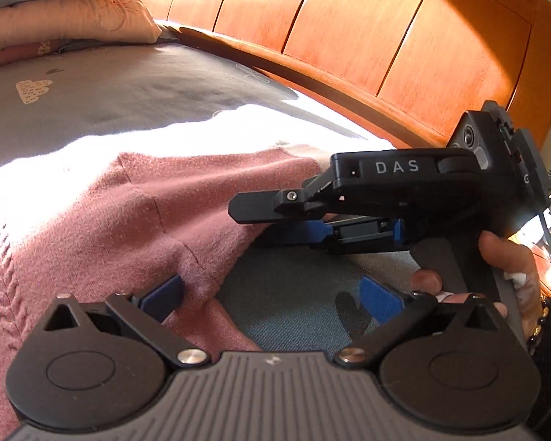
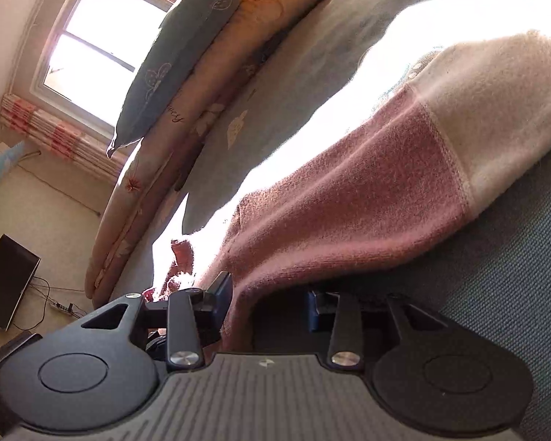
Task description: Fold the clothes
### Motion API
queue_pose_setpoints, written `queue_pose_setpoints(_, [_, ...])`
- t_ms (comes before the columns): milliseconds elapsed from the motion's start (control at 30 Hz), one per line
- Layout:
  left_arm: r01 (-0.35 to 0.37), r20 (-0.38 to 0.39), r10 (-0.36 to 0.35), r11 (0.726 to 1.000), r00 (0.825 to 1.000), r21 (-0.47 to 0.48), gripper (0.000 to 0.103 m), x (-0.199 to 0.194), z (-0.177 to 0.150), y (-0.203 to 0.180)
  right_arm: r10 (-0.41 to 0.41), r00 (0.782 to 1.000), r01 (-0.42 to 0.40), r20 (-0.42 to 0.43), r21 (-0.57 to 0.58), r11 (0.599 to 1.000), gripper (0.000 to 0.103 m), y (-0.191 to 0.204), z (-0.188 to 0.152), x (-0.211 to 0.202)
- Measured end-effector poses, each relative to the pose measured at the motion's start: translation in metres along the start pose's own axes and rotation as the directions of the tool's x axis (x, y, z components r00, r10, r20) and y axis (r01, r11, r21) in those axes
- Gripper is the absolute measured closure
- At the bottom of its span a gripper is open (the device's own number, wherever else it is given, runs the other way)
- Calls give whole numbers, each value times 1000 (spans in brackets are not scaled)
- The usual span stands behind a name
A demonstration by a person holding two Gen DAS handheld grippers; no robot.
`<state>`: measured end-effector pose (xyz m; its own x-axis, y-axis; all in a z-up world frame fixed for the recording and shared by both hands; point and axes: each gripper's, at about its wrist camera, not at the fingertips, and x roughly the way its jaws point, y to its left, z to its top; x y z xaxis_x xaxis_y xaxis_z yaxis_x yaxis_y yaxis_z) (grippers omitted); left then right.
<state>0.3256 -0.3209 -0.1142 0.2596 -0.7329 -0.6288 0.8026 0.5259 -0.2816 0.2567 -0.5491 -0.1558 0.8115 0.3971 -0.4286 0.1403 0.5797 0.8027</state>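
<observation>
Straddling a fold of the pink sweater (image 2: 349,191), the right gripper (image 2: 272,305) has its blue fingers (image 2: 222,290) parted, one above the knit edge and one below it. The pads do not visibly press the cloth; the edge lies loose in the gap. No earlier view is on hand, so nothing more is read into that.

The left wrist view shows this same gripper turned on its side, its two fingers stacked one over the other, low over the bed (image 1: 128,84). Likely reason: a sideways approach lets the lower finger slide under the flat hem while the upper rides on top.

The left gripper (image 1: 272,294) is wide open. Its left finger (image 1: 165,292) sits at the sweater's edge, possibly touching; the right one hangs over bare grey-blue sheet. Nothing is gripped. It looks staged beside the right gripper for the next hold.

The sweater lies spread across the bed, part in hard sunlight, and a cream panel shows beyond the pink in the right wrist view. A person's hand (image 1: 510,275) holds the right gripper's handle.

Farther out: wooden headboard (image 1: 385,47), stacked pillows (image 2: 187,58), a window (image 2: 99,33).
</observation>
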Motion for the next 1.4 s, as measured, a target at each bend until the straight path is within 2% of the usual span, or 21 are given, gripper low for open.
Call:
queue_pose_setpoints(100, [1, -21, -1, 1000, 1000, 16, 1, -1, 6, -3, 2, 1000, -2, -9, 4, 1000, 56, 0, 1, -1])
queue_pose_setpoints(167, [21, 7, -21, 999, 1000, 31, 1, -16, 13, 0, 5, 1000, -5, -17, 11, 1000, 54, -1, 2, -3])
queue_pose_setpoints(233, [-6, 52, 4, 999, 999, 42, 1, -30, 22, 7, 8, 999, -7, -33, 28, 1000, 52, -3, 5, -9])
queue_pose_setpoints(267, [-21, 71, 19, 1000, 997, 22, 1, -33, 29, 14, 13, 999, -11, -44, 35, 999, 47, -4, 7, -13])
queue_pose_setpoints(300, [-34, 89, 34, 999, 995, -6, 1, -35, 36, 22, 20, 998, -18, -55, 40, 999, 45, -5, 9, -17])
queue_pose_setpoints(367, [-5, 90, 19, 988, 996, -157, 1, -29, 50, 48, 25, 998, -24, -56, 10, 1000, 37, -3, 12, -29])
queue_pose_setpoints(467, [101, 52, -88, 920, 995, -380, 1, -3, 61, 83, 35, 998, -38, -46, -64, 997, 30, 6, 13, -44])
queue_pose_setpoints(567, [67, 22, -64, 887, 998, -456, 1, 25, 65, 97, 44, 998, -48, -35, -111, 993, 25, 13, 12, -49])
queue_pose_setpoints(633, [13, 20, -4, 890, 1000, -456, 1, 39, 72, 104, 46, 998, -50, -33, -128, 991, 25, 16, 11, -48])
queue_pose_setpoints(800, [-70, 9, 81, 906, 997, -418, 1, 68, 98, 111, 43, 998, -49, -40, -166, 985, 25, 20, 9, -43])
queue_pose_setpoints(967, [-125, -21, 127, 916, 992, -380, 1, 66, 109, 102, 48, 998, -55, -44, -180, 982, 25, 24, 7, -41])
queue_pose_setpoints(1033, [-109, -3, 117, 914, 993, -392, 1, 52, 106, 96, 61, 997, -67, -39, -179, 982, 24, 24, 7, -44])
queue_pose_setpoints(1200, [37, 37, -23, 892, 999, -450, 1, 29, 86, 81, 45, 998, -50, -43, -122, 991, 23, 16, 11, -43])
queue_pose_setpoints(1300, [-15, -9, 13, 892, 1000, -451, 1, 50, 82, 84, 27, 998, -30, -50, -66, 997, 23, 6, 14, -38])
queue_pose_setpoints(1400, [-39, 6, 47, 900, 999, -435, 2, 69, 92, 86, -8, 999, 7, -53, -19, 1000, 23, -3, 15, -33])
